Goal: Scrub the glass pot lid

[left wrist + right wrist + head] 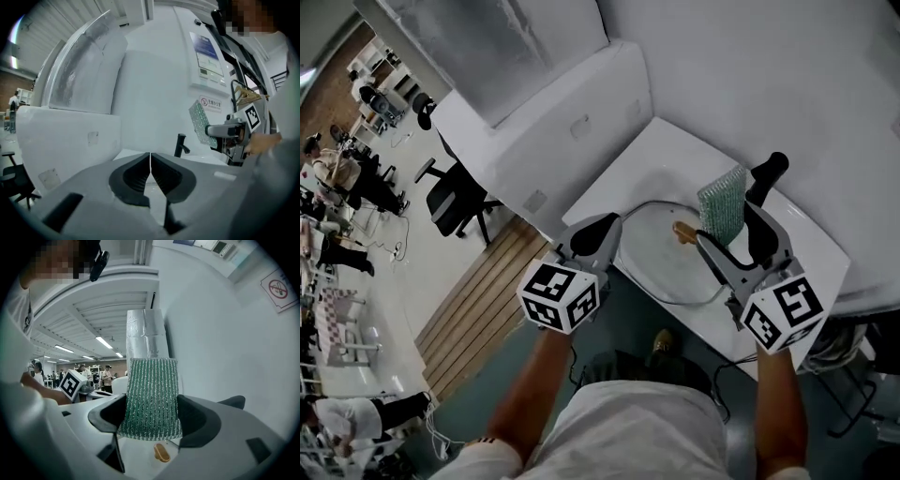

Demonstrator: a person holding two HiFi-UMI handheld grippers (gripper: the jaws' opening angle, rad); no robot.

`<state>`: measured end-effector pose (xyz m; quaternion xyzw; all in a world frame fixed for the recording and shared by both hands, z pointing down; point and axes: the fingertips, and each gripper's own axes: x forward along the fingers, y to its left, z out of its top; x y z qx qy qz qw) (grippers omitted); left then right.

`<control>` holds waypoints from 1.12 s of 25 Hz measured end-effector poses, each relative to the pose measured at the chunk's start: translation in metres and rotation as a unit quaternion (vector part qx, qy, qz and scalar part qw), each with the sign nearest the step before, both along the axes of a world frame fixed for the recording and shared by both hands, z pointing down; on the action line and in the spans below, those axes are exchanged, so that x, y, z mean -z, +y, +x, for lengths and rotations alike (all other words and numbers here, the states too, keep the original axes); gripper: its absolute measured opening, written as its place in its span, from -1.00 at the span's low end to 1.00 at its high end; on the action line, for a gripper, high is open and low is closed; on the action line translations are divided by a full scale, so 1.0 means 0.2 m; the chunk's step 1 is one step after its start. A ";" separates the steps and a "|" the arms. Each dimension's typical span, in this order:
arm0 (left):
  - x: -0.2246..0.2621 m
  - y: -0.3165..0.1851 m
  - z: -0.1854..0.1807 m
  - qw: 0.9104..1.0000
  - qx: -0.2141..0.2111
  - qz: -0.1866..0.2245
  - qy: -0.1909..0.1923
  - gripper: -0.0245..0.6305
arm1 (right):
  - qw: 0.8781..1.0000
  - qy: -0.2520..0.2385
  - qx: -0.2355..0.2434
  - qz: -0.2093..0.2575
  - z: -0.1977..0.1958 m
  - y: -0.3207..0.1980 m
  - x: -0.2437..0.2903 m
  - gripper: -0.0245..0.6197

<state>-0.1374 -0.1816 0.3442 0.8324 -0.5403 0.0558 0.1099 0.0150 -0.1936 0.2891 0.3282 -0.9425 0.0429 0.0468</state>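
A round glass pot lid (670, 251) with a tan wooden knob (685, 232) lies in the white sink basin (797, 230). In the right gripper view the knob (162, 452) shows just below the jaws. My right gripper (719, 225) is shut on a green scrubbing pad (723, 203), which stands upright above the lid's right side; the green scrubbing pad (151, 399) fills the space between the jaws. My left gripper (606, 228) hovers at the lid's left edge, shut with nothing in it; its tips (150, 161) meet in the left gripper view.
A black tap (767, 176) rises at the back of the sink, also the black tap (180, 145). White walls enclose the sink corner. An office chair (450, 192) and wooden floor strip (483, 300) lie to the left, with people working further off.
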 end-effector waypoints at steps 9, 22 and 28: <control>-0.20 -0.14 -0.05 0.994 0.016 -0.104 -0.020 -0.85 | 0.994 0.076 0.037 -0.067 -0.16 -0.19 -0.17 0.12; -0.51 -0.19 -0.07 0.971 0.032 -0.236 -0.027 -0.37 | 0.917 0.312 0.164 -0.185 -0.41 -0.27 -0.59 0.12; -0.61 -0.17 -0.10 0.958 0.054 -0.283 -0.017 -0.29 | 0.868 0.396 0.203 -0.222 -0.47 -0.29 -0.76 0.12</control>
